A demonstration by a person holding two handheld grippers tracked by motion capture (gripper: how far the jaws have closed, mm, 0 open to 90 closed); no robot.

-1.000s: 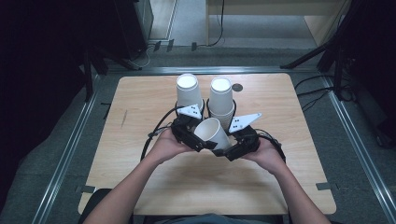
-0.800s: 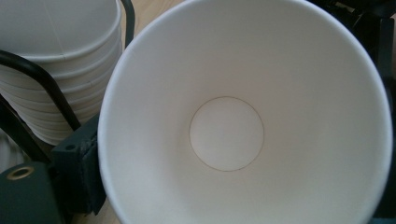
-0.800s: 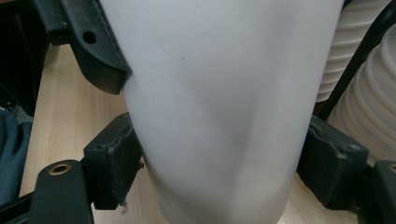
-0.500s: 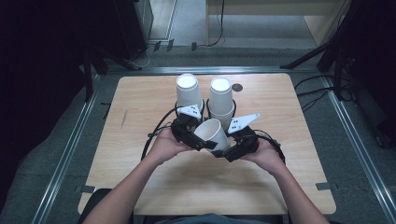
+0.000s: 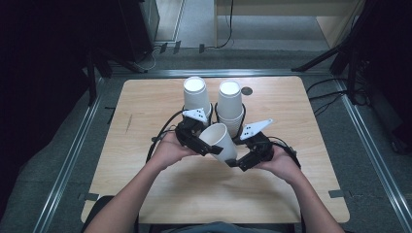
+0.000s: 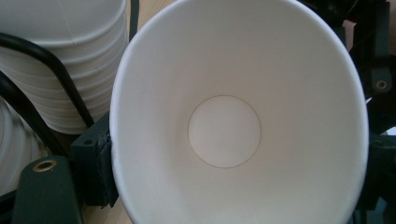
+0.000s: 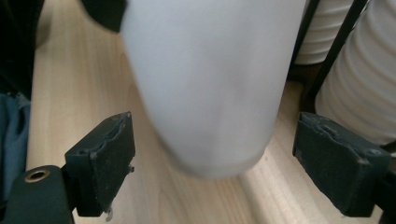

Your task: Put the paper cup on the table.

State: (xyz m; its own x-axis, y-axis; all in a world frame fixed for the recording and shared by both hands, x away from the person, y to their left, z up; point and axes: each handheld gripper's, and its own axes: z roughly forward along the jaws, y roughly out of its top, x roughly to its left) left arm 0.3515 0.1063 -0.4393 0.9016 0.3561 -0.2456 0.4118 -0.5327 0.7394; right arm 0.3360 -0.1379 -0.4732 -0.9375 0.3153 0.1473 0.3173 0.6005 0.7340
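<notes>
Held cup [image 5: 219, 141]: single white paper cup, empty, plain inside with a round flat base; tilted with its mouth toward the left tongs [image 5: 204, 145] and its bottom toward the right tongs [image 5: 238, 162], raised over the middle of the bench [image 5: 145, 111].
Left stack [image 5: 196, 97]: white paper cups nested mouth-down, upright at the far middle of the bench.
Right stack [image 5: 230, 104]: same kind, upright, just beside the left stack, with ribbed rims showing at its lower part.
Spacing: held cup sits just in front of both stacks.
</notes>
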